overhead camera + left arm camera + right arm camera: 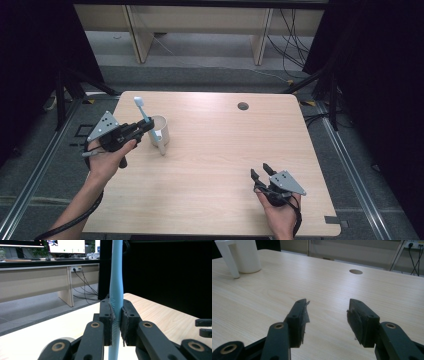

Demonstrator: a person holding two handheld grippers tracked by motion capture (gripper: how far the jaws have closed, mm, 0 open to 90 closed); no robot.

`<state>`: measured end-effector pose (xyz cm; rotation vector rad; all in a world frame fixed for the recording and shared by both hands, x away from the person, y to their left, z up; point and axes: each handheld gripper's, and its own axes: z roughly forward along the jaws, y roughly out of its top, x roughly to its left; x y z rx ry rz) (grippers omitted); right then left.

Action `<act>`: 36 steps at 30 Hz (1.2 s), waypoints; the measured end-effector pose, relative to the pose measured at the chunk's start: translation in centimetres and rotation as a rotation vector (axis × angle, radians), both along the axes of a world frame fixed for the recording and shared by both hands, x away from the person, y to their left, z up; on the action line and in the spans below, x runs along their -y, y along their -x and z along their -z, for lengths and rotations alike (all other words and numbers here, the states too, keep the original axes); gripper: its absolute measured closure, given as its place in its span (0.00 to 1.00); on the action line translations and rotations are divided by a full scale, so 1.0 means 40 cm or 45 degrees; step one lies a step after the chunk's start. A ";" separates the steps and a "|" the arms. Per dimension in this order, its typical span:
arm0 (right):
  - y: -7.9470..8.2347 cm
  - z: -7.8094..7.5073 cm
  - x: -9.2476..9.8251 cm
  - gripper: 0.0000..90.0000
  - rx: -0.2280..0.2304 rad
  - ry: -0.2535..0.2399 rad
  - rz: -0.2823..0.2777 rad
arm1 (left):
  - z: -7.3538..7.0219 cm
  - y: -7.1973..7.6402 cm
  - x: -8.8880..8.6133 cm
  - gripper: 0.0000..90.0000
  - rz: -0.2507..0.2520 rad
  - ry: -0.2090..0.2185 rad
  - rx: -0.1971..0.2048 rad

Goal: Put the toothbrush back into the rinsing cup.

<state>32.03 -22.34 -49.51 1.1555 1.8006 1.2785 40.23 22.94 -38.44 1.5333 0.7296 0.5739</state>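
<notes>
Nearest the person, the right gripper (263,172) rested low over the table (220,165) with its jaws spread apart and nothing between them, well apart from the work. Farther off on the other side, the left gripper (144,128) had its jaws clamped on the shaft of a light-blue toothbrush (142,114), held about upright with the bristled head above the jaws and the handle running down below them. Just beyond those jaws stood a white cup (161,131) with a handle, the toothbrush right at its rim. The step in hand looked like carrying the toothbrush to the cup; the next move would call for centring the lower end over the opening, lowering, then releasing. Raised lettering on the toothbrush (116,292) was too blurred to read.
</notes>
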 end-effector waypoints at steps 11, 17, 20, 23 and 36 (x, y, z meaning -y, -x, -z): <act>0.002 0.005 0.004 0.54 -0.018 0.001 0.026 | -0.004 -0.016 -0.003 0.90 -0.033 -0.026 0.022; 0.000 0.007 0.007 0.54 -0.008 0.007 0.018 | -0.010 -0.025 -0.004 0.90 -0.050 -0.046 0.038; 0.000 0.007 0.007 0.54 -0.009 0.004 0.020 | -0.010 -0.031 -0.004 0.90 -0.062 -0.052 0.043; -0.002 0.007 0.010 0.54 0.019 0.031 0.019 | -0.007 -0.038 -0.003 0.90 -0.071 -0.061 0.044; -0.002 0.008 0.008 0.54 0.008 0.006 0.017 | 0.013 -0.058 0.005 0.89 -0.091 -0.088 0.045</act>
